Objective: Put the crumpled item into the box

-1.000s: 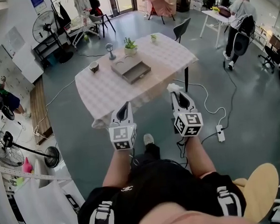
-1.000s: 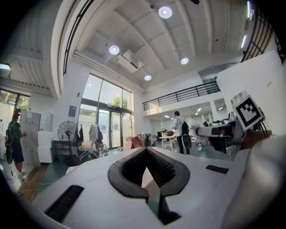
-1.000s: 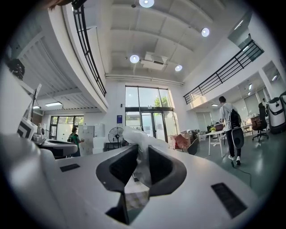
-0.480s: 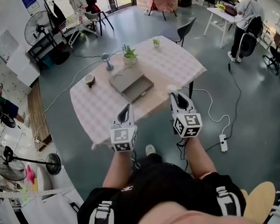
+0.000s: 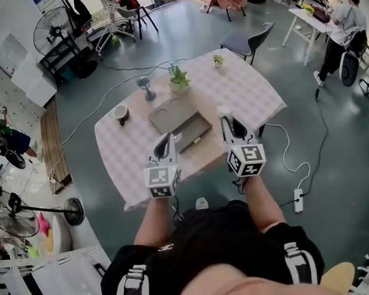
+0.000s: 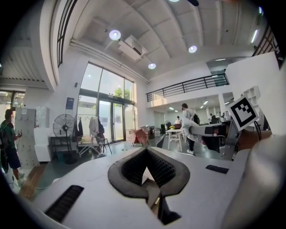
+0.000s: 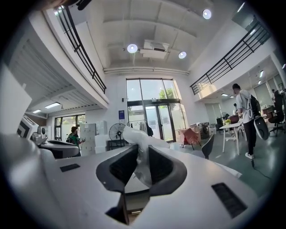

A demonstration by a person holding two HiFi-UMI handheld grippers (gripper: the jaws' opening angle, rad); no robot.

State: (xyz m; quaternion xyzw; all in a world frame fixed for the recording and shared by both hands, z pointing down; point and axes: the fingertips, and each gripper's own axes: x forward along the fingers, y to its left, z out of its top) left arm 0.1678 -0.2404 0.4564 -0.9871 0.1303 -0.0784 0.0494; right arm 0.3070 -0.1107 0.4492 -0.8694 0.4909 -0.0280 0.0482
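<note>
My right gripper (image 5: 228, 123) is shut on a white crumpled item (image 5: 223, 112), which sticks up between the dark pads in the right gripper view (image 7: 135, 135). The flat grey box (image 5: 185, 130) lies open on the checkered table (image 5: 126, 156), between the two grippers and just beyond their tips. My left gripper (image 5: 165, 143) hangs over the table's near edge, left of the box. In the left gripper view its jaws (image 6: 146, 154) are closed together with nothing between them. Both grippers point forward and slightly up, so neither gripper view shows the box.
On the table stand a small cup (image 5: 121, 113), a grey stemmed object (image 5: 144, 85), a potted plant (image 5: 179, 82) and a smaller pot (image 5: 218, 60). A dark chair (image 5: 249, 39) is behind the table. A power strip (image 5: 298, 200) and cable lie on the floor at right. A person (image 5: 345, 21) stands far right.
The table and box have drawn nearer in the head view. Both grippers now reach over the table's near edge; the right one still holds the white item.
</note>
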